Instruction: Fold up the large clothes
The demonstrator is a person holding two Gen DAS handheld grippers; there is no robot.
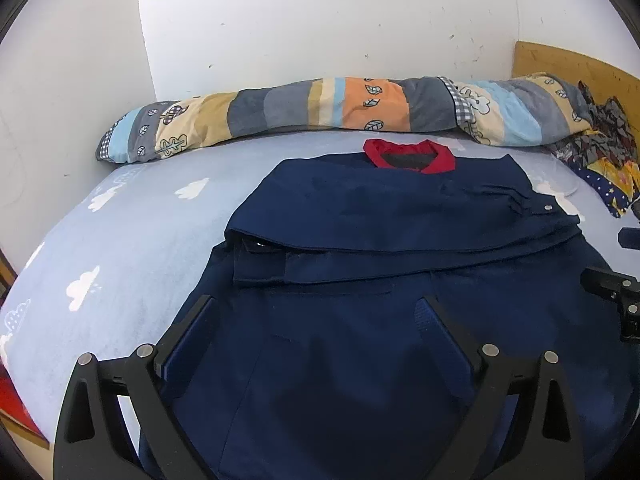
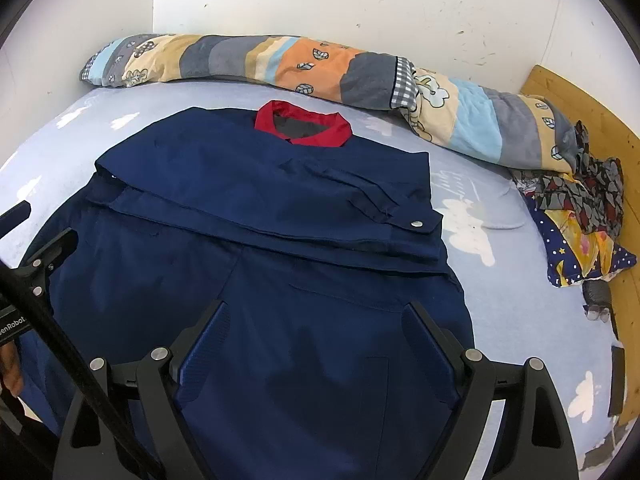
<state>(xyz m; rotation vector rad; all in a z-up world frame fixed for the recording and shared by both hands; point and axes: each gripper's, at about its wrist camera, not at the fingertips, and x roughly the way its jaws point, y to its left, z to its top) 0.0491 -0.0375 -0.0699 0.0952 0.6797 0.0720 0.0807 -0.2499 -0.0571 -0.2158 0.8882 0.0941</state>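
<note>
A navy jacket [image 1: 380, 216] with a red collar [image 1: 408, 154] lies spread on the pale blue cloud-print bed sheet [image 1: 132, 220], collar toward the wall, as I watch through both wrist cameras. Its sleeves are folded across the chest in a flat band, and a silver snap [image 2: 417, 223] shows on a cuff at the right end of that band.

My left gripper [image 1: 320, 308] hovers over the jacket's lower half, its tongs spread wide with only flat navy cloth showing between them; I cannot tell whether the tips touch the fabric. My right gripper [image 2: 316, 312] hangs over the same lower half further right, its tongs likewise spread wide and pinching nothing. In the left view the right gripper's black frame shows at the right edge; in the right view the left gripper [image 2: 48, 248] shows at the left edge, with part of a hand [image 2: 10, 368] below it.

A rolled striped quilt [image 1: 320, 106] runs along the white wall [image 1: 320, 20] behind the jacket. A heap of patterned clothes [image 2: 580, 208] sits at the far right of the bed, beside a wooden headboard [image 2: 580, 96].
</note>
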